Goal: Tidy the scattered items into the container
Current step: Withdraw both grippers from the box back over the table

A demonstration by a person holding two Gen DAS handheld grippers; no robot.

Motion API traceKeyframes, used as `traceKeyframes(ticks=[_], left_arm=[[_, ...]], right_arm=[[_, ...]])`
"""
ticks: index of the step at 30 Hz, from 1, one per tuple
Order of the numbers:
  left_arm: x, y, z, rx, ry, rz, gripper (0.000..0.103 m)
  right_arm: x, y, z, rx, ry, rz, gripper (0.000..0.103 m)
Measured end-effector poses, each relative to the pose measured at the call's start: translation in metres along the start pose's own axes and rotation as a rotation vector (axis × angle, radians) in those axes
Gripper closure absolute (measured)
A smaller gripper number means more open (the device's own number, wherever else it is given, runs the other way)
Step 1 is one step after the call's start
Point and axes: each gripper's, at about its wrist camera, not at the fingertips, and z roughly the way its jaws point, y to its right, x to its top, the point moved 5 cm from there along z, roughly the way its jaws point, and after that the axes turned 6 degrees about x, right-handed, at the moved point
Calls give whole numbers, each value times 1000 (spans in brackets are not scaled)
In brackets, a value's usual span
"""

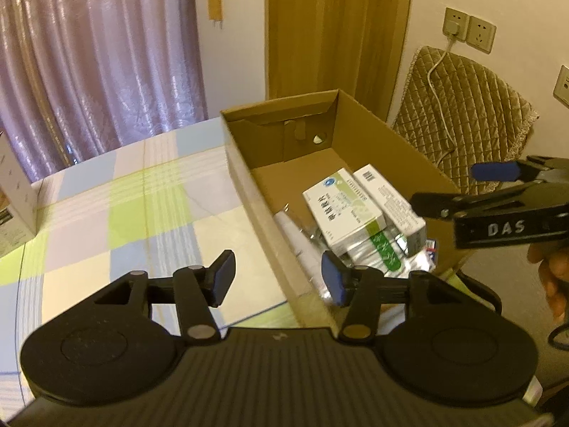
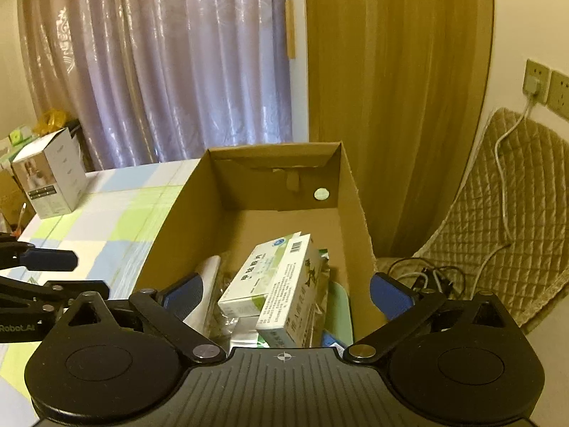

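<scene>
Checked-cloth desk (image 1: 142, 213) by purple curtains. Left tool (image 1: 279, 279) wide, holding nothing, straddling near wall of cardboard box (image 1: 249, 185). Right tool (image 2: 284, 297) wide, empty, hovering over box's near end. Medicine boxes (image 2: 270, 284) stacked inside with foil packs, long axes roughly along box length, barcode end toward far wall. Desk looks clear of loose items; probably near done. Best to back out straight up, avoid clipping box walls.
</scene>
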Motion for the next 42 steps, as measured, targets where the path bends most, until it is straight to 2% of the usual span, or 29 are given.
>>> traceKeyframes(ticks=[6, 11, 17, 30, 42], left_arm=[[-17, -17, -21, 28, -10, -28, 39], [-31, -26, -39, 41, -10, -42, 17], [-46, -39, -63, 75, -2, -52, 2], [-103, -79, -122, 157, -16, -111, 1], [-178, -143, -180, 308, -51, -225, 1]], right_arm=[[-6, -11, -17, 5, -5, 6, 0], [-9, -25, -27, 17, -10, -8, 0], [-14, -45, -40, 32, -17, -30, 0], [-31, -102, -70, 74, -20, -84, 0], [-51, -176, -78, 180, -38, -147, 0]])
